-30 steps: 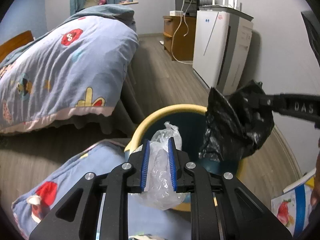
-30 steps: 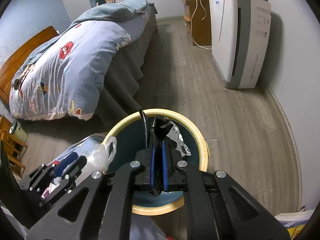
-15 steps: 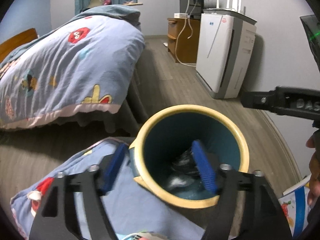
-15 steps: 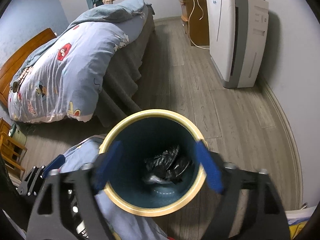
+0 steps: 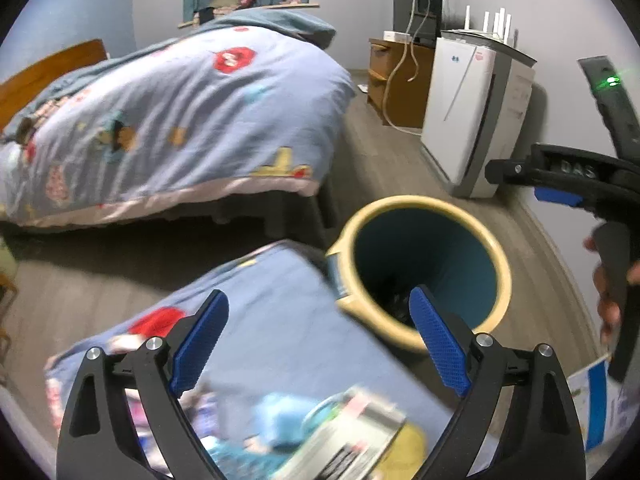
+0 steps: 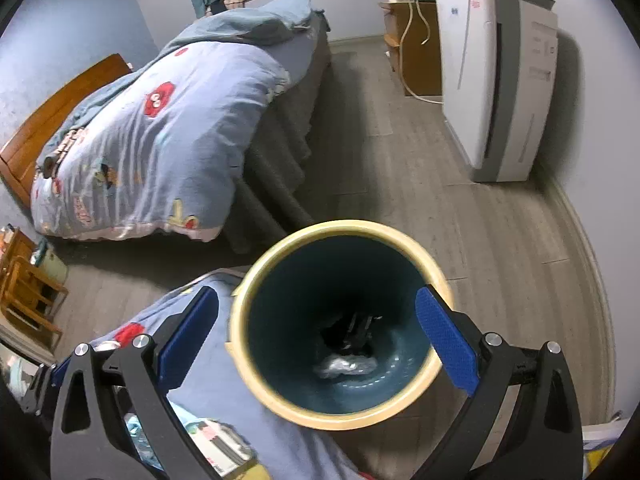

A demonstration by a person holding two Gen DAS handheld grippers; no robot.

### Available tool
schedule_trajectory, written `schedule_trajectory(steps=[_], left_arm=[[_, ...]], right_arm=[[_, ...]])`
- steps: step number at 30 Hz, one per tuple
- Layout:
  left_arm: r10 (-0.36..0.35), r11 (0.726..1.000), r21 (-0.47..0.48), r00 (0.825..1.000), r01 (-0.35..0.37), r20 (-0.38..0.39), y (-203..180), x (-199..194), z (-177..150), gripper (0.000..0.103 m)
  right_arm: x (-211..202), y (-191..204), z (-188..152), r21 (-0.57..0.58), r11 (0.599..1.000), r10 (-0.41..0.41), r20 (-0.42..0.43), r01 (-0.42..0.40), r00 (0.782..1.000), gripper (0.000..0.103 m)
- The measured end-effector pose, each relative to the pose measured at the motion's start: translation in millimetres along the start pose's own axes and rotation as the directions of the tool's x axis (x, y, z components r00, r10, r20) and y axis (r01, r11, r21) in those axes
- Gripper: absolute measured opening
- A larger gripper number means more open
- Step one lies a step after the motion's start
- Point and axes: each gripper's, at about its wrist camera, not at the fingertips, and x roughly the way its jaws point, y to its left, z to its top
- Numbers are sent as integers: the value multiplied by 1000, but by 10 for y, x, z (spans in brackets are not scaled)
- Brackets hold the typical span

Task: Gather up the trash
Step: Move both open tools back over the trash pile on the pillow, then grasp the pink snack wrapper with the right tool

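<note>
Grey wood-plank floor (image 6: pixel 500 232) fills the right and centre of frame. Standing directly on it: bin (image 6: pixel 436 276) at lower centre, bed (image 6: pixel 276 152) at upper left, white appliance (image 6: pixel 496 80) at upper right, wooden cabinet (image 6: pixel 416 44) beside it at top.

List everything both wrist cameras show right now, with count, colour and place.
round bin: one, teal with a yellow rim, on the floor.
crumpled black plastic bag: one, at the bin's bottom.
clear plastic wad: one, beside the black bag.
cartoon-print quilt: one, light blue, on the bed.
box-shaped appliance: one, white, by the wall.
wooden cabinet: one, brown, beyond the appliance.
printed cushion: one, blue, left of the bin.
left tongs: open, empty.
right tongs: open above the bin.
</note>
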Motion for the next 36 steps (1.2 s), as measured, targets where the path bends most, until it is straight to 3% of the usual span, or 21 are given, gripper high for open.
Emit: schedule_trajectory(steps=[6,10,15,19,22,31,36], left_arm=[[94,994,-63,995,-93,16,652,-618,-175,94],[180,979,-101,983,-176,39,1053,-890,-386,95],[225,957,-188,974,-220,3,1494,-898,-704,95],[275,950,-153,962,-272,-6,1686,-883,-758,95],[272,945,-179,962,-274,-37,1830,-845,-818,95],[283,920,-265,957,-288,-55,2348,-873,-951,95],[274,907,-310,959,-284,-74,2566,-755,-956,95]], right_arm=[[-46,268,-61,-26,999,48,-7,-48,999,97],[-70,502,-162,-48,995,90,-28,-92,996,97],[-20,899,-369,-138,983,108,-80,-118,991,97],[61,1181,-547,-241,965,84,-110,-108,990,97],[135,1392,-672,-283,949,100,-134,-135,986,97],[327,2153,-1028,-438,867,167,-192,-236,967,97],[498,2571,-1292,-544,787,182,-247,-291,952,97]])
